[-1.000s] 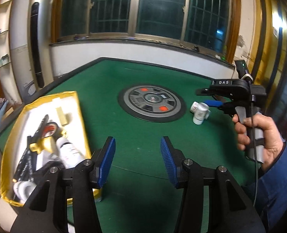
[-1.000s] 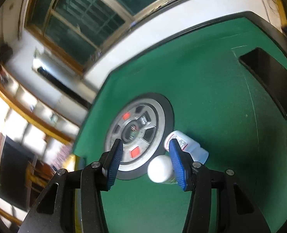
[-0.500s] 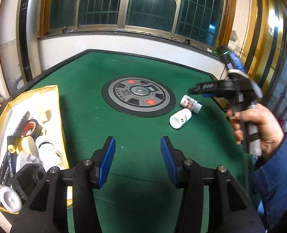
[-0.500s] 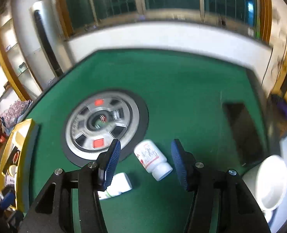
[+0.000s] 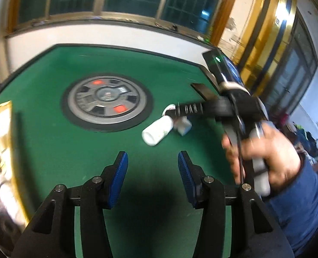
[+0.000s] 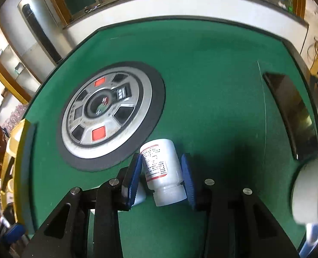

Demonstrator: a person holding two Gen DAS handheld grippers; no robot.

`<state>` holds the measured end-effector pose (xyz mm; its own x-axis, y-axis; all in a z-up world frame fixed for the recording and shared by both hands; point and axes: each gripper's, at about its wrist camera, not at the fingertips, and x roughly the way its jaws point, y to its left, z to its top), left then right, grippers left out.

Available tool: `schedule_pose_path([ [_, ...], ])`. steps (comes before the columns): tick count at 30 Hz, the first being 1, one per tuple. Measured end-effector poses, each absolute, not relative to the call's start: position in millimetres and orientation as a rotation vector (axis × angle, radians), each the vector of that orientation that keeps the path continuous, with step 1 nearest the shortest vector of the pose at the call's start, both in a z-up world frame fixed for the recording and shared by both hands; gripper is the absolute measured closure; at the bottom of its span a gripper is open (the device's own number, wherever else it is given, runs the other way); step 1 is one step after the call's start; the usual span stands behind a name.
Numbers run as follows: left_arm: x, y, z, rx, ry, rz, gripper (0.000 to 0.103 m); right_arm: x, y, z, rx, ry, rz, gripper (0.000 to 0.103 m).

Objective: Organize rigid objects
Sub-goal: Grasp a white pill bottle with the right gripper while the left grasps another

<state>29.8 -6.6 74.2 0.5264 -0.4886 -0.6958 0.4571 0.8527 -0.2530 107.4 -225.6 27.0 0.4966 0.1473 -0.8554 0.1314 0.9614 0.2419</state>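
A white pill bottle (image 6: 161,165) with a red-edged label lies on the green table (image 6: 212,86), cap toward the camera. My right gripper (image 6: 162,158) straddles it with its jaws closing, and both blue pads rest against the bottle's sides. A second, plain white bottle (image 6: 138,195) peeks out behind the left finger. In the left wrist view the plain bottle (image 5: 158,131) lies in front of the right gripper (image 5: 171,112), which hides most of the labelled bottle (image 5: 183,126). My left gripper (image 5: 152,163) hovers open over bare felt, nothing between its fingers.
A round grey console (image 6: 107,116) with red buttons sits in the table's middle. A yellow tray (image 5: 0,150) with several items stands at the left edge. A dark slot (image 6: 292,111) and a white bowl (image 6: 309,189) lie to the right. A person's hand (image 5: 264,152) in a blue sleeve holds the right gripper.
The right gripper came down over the labelled bottle and narrowed its jaws onto it. The left wrist view swung right and nearer to the bottles; the tray slid to the frame's edge.
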Motion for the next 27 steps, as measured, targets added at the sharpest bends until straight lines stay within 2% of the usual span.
schedule_pose_path([
  [1,37,-13,74,-0.025,0.872,-0.581,0.051,99,-224,26,0.287,1.06,0.014,0.07],
  [8,70,-62,77,0.132,0.902,-0.631,0.05,56,-226,25,0.255,1.057,-0.003,0.069],
  [20,89,-126,31,0.563,0.92,-0.604,0.05,25,-234,17,0.381,1.057,0.02,0.069],
  [22,89,-127,26,0.564,0.906,-0.587,0.053,23,-233,18,0.375,1.051,0.018,0.069],
  [23,89,-128,25,0.554,0.902,-0.584,0.06,21,-234,19,0.374,1.048,0.016,0.069],
  [27,82,-123,26,0.441,0.892,-0.573,0.061,18,-234,19,0.374,1.026,0.009,0.069],
])
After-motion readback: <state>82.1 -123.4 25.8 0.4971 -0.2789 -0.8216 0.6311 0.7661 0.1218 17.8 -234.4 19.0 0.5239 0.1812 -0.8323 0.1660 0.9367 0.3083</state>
